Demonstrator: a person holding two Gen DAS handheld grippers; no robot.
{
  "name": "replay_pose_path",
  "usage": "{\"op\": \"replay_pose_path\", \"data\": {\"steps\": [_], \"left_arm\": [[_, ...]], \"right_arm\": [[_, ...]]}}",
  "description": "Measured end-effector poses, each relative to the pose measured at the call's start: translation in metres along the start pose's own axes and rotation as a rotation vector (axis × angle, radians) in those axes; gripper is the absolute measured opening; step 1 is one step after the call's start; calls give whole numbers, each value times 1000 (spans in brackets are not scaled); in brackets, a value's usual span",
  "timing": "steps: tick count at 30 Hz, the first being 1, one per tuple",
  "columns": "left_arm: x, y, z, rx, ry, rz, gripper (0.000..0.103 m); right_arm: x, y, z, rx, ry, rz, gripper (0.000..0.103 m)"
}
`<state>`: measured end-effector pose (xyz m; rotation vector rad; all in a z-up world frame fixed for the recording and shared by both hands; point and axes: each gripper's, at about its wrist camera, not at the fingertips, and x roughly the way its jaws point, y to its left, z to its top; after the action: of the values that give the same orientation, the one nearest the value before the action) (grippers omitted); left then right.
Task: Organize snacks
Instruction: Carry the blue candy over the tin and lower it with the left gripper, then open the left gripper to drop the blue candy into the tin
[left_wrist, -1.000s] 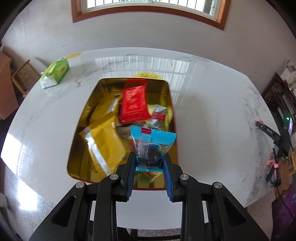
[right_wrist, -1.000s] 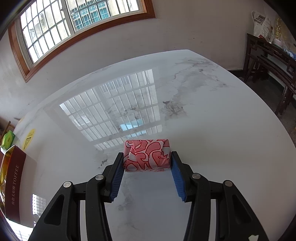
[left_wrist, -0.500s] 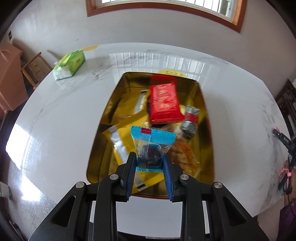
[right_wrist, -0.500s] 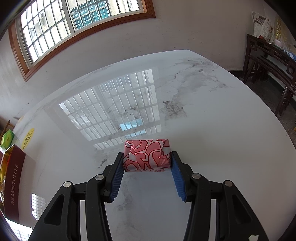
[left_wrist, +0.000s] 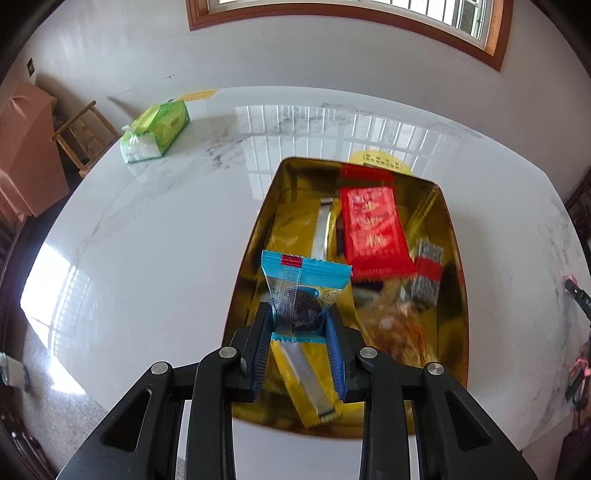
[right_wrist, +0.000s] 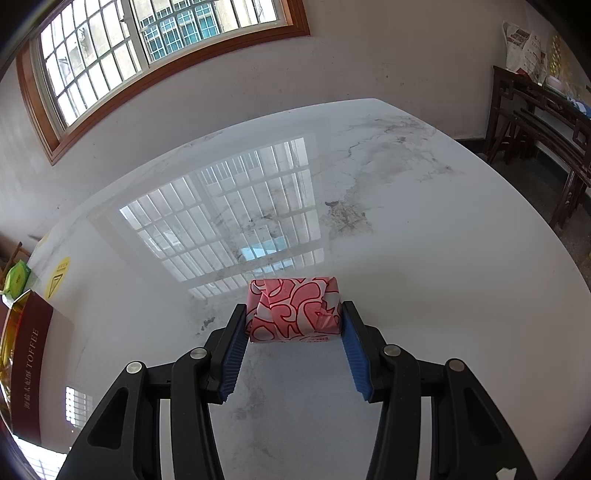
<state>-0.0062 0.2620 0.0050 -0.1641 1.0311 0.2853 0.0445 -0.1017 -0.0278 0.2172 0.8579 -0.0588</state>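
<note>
The left gripper (left_wrist: 298, 325) is squeezed tight on a small blue snack packet (left_wrist: 303, 291) with something dark inside. It holds the packet up in the air over the near left part of the gold tin (left_wrist: 255, 236). That looks like a good spot to let go, so the packet can drop in with the others.

The tin sits on the white marble table (left_wrist: 155, 236). Inside it are a red packet (left_wrist: 373, 232) at the far right, a long yellow packet (left_wrist: 306, 380) at the near end, a small grey and red sweet (left_wrist: 424, 273) by the right wall, and an orange snack (left_wrist: 399, 332) that is too blurry to name. A green tissue pack (left_wrist: 157, 131) lies far off to the left, out of the way.

The right gripper (right_wrist: 294, 325) has its two sides pressed on a pink packet with red swirls (right_wrist: 294, 314). The packet is low by the table, well to the right of the tin (right_wrist: 26, 369). I cannot tell if it is lifted or resting there. It is likely waiting for its turn to go in the tin.
</note>
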Motion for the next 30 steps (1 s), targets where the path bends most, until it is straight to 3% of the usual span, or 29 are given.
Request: {"op": "replay_pose_path", "data": {"steps": [16, 30], "left_arm": [[47, -7, 62, 37, 42, 18, 30], [81, -9, 78, 50, 69, 44, 30]], "right_arm": [[1, 0, 0, 0, 0, 2, 47], [2, 0, 0, -5, 2, -1, 48]]}}
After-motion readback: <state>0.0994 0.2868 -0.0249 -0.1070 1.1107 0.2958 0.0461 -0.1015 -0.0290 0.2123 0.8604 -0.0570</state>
